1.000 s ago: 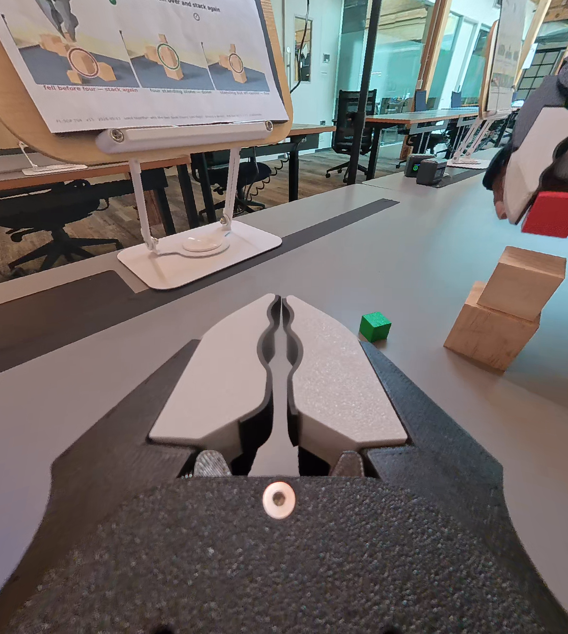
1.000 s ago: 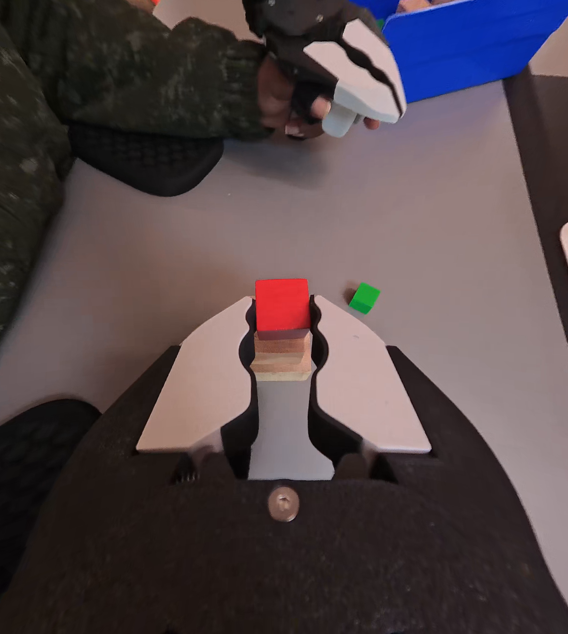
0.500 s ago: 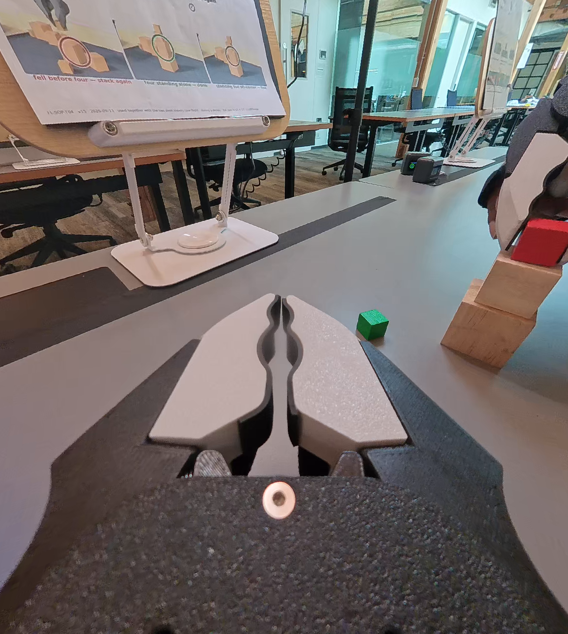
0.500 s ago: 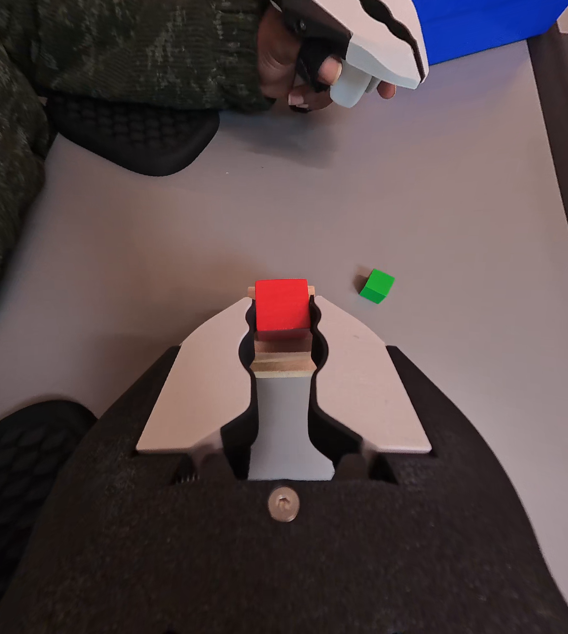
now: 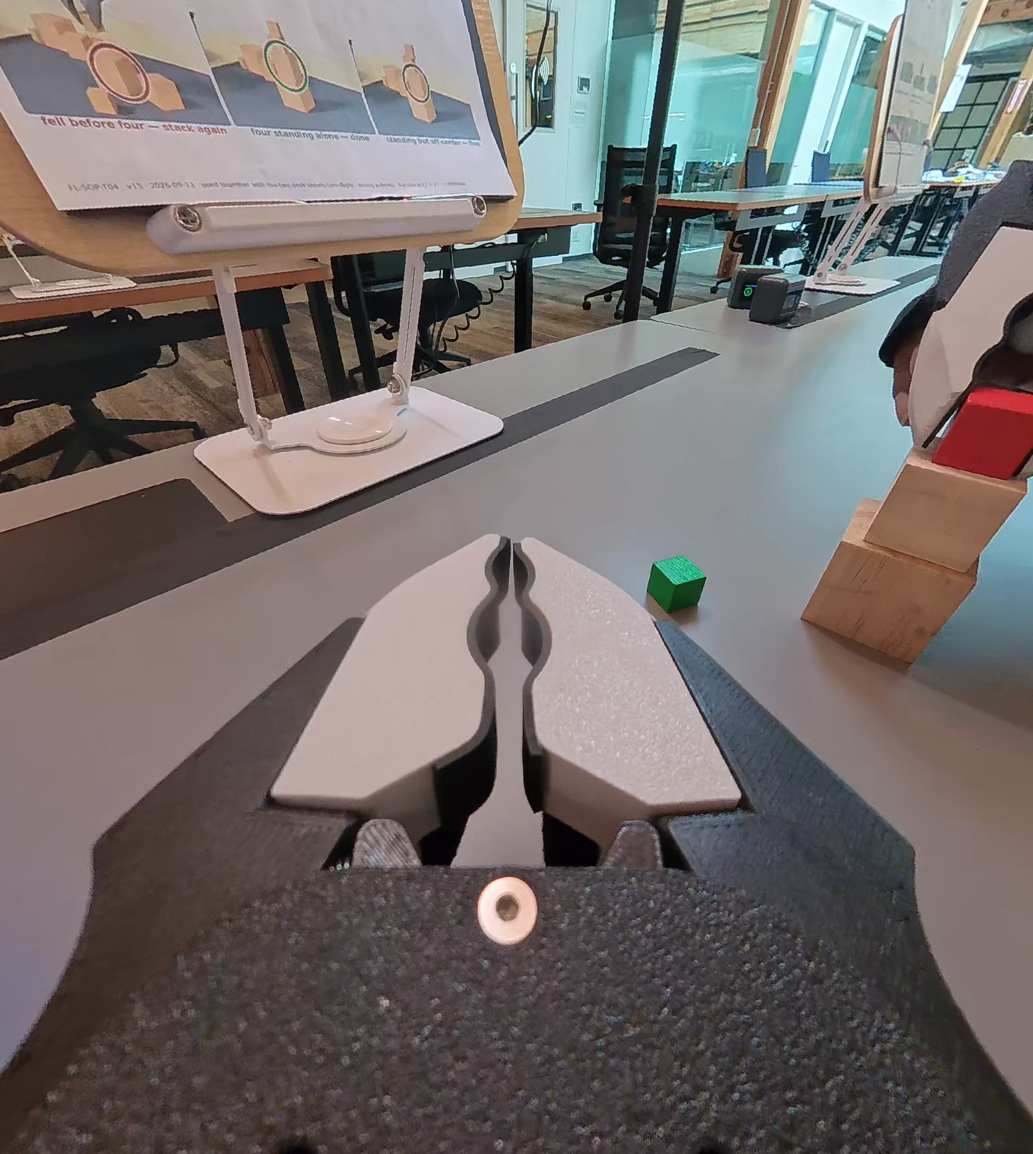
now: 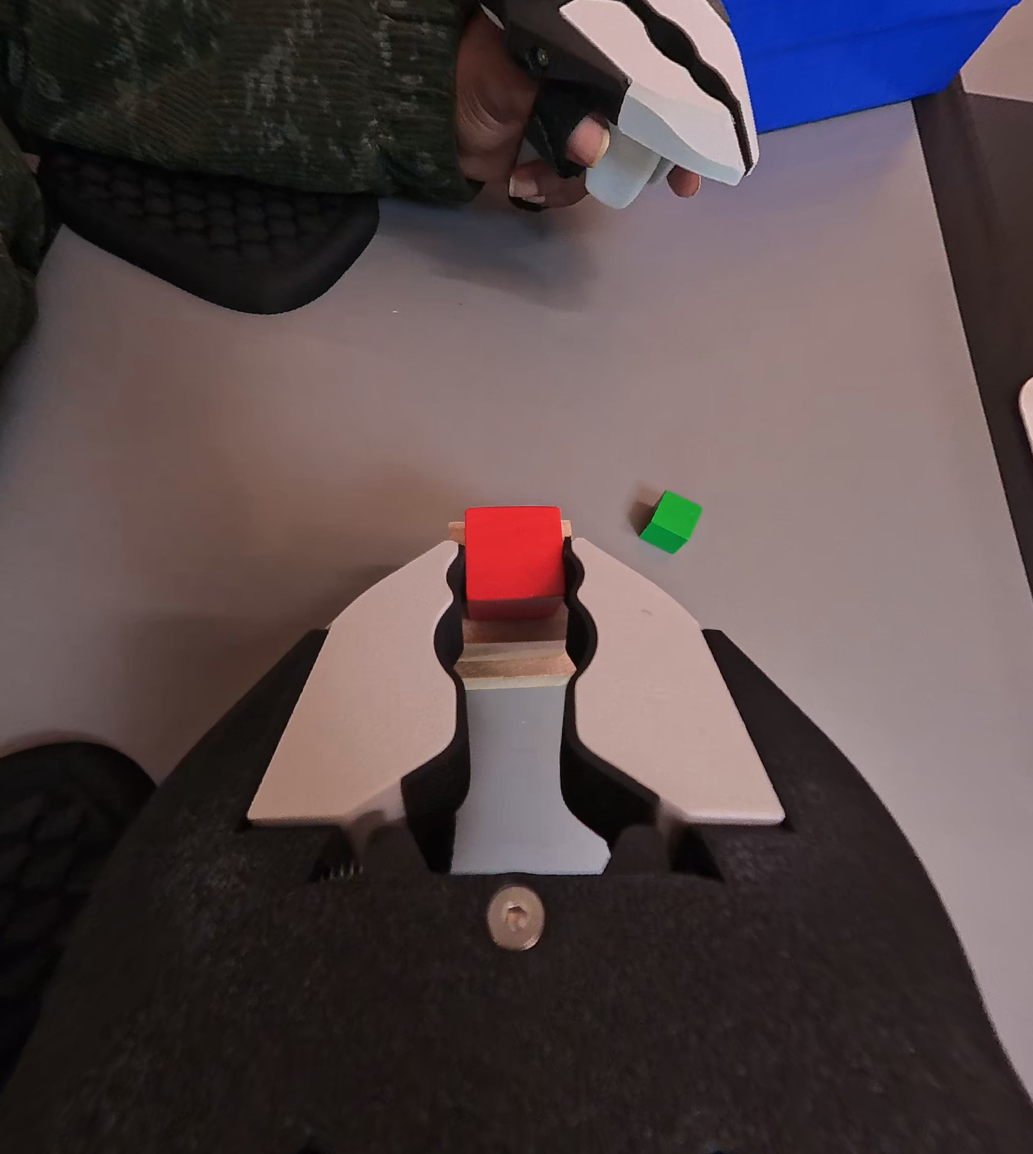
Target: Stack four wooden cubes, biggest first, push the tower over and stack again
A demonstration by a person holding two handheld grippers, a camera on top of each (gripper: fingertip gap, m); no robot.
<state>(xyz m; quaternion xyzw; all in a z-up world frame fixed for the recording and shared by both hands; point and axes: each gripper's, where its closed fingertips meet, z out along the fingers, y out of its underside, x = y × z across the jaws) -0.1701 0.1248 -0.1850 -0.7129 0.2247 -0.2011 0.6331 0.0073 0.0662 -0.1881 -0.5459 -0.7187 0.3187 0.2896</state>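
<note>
Left wrist view: the left gripper (image 5: 510,542) hangs low over the grey table (image 5: 720,437), its fingers closed together on nothing.
Right gripper: the right gripper (image 6: 512,549) clamps a red cube (image 6: 512,552), both pads pressed to the cube's sides.
Red cube: it sits on the upper of two stacked wooden blocks (image 5: 944,518), its underside touching that block's top.
Change from a second ago: the red cube then hung clear above the blocks; half a second ago it was reaching the top block, and now it rests there, the grip unchanged.
Left gripper since then: closed as before, hardly shifted; its view has tilted slightly.
Green cube: a small green cube (image 5: 676,582) lies on the table just beside the left gripper, apart from the stack, where it was.
Writing: a printed sheet (image 5: 251,93) with three pictures of block stacks and captions stands on a white stand (image 5: 345,449); it shows lower in the view than before.
Bin: a blue bin (image 6: 844,56) stands behind the left gripper.
</note>
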